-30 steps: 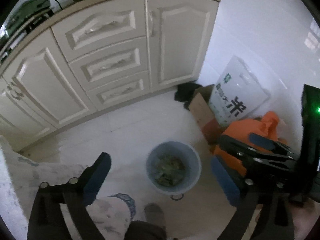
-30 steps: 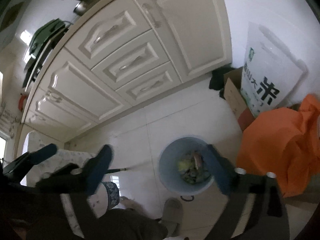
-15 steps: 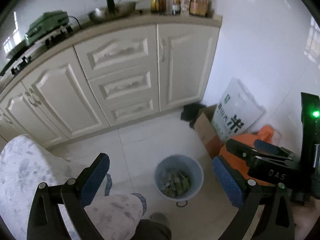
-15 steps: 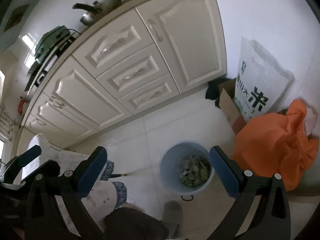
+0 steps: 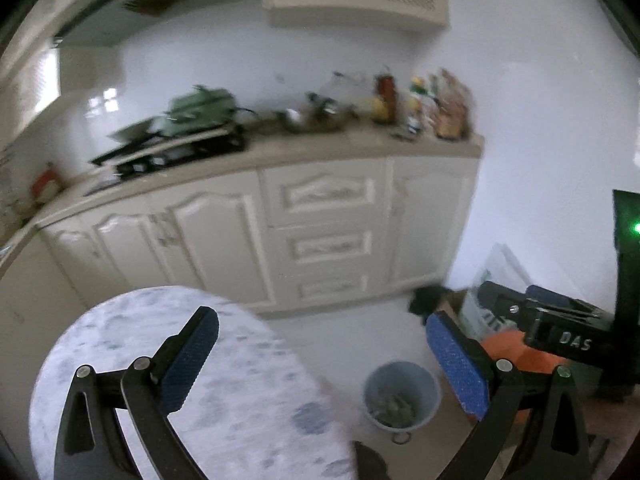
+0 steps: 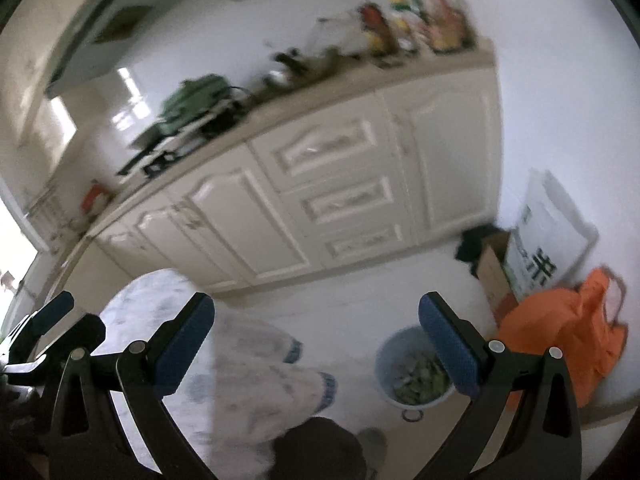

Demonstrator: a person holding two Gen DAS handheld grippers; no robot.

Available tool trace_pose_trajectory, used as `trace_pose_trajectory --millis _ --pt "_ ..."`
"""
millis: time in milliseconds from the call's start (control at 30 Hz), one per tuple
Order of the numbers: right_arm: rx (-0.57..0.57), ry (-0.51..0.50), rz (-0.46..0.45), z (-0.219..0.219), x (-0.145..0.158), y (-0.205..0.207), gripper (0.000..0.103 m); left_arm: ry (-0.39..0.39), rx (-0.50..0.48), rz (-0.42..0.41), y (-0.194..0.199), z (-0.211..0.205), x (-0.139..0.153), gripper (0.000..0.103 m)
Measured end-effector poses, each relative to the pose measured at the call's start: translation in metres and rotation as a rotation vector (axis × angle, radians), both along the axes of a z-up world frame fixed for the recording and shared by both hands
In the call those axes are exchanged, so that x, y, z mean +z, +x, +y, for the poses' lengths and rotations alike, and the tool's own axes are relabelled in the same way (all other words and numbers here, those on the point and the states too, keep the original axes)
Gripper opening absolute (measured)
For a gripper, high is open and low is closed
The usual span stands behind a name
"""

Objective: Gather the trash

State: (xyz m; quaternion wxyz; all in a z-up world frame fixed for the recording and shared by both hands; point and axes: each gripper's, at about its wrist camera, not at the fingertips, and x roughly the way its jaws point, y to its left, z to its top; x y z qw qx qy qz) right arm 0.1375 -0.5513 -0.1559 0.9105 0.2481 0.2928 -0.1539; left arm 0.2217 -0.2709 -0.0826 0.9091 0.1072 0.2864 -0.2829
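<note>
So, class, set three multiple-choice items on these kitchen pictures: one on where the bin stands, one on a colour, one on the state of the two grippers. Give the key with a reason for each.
1. Where does the bin stand?
A. On the counter
B. On the floor in front of the cabinets
C. Inside an open drawer

2. What colour is the bag beside the cardboard box?
A. Orange
B. Black
C. Yellow

3. How are the left gripper and the right gripper?
A. Both shut on trash
B. One open, one shut
C. Both open and empty

Key:
1 B, the bin sits on the pale floor tiles below the cabinets.
2 A, the crumpled bag is bright orange.
3 C, each pair of blue pads is spread wide with nothing between.
</note>
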Motion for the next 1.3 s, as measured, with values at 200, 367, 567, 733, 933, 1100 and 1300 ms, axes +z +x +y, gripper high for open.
trace_pose_trajectory --millis 200,367,567,733,933,1100,1300 --pt "0.122 -0.096 -0.072 0.086 0.050 0.017 0.103 -0.037 0.166 -0.077 -0.048 0.101 0.024 0.102" --pt "0.223 -0.167 -0.120 0.158 0.076 0.029 0.103 -0.072 0.314 -0.139 -0.097 0.180 0.039 0.102" --pt "0.327 -0.264 -0.154 0.235 0.091 0.036 0.103 -0.084 0.446 -0.189 -0.149 0.229 0.046 0.102" --pt "0.372 -0.305 -0.184 0.274 0.103 0.029 0.103 -0.093 0.517 -0.206 -0.196 0.255 0.051 0.102" --pt "0.415 -0.334 -0.185 0.309 0.103 0.025 0.103 -0.107 0.572 -0.182 -0.220 0.261 0.063 0.102" --pt "0.430 -0.346 -0.186 0.321 0.102 0.022 0.103 -0.114 0.586 -0.187 -0.219 0.263 0.070 0.102" --pt "0.409 -0.363 -0.192 0.322 0.105 0.019 0.103 -0.100 0.607 -0.216 -0.200 0.265 0.079 0.102"
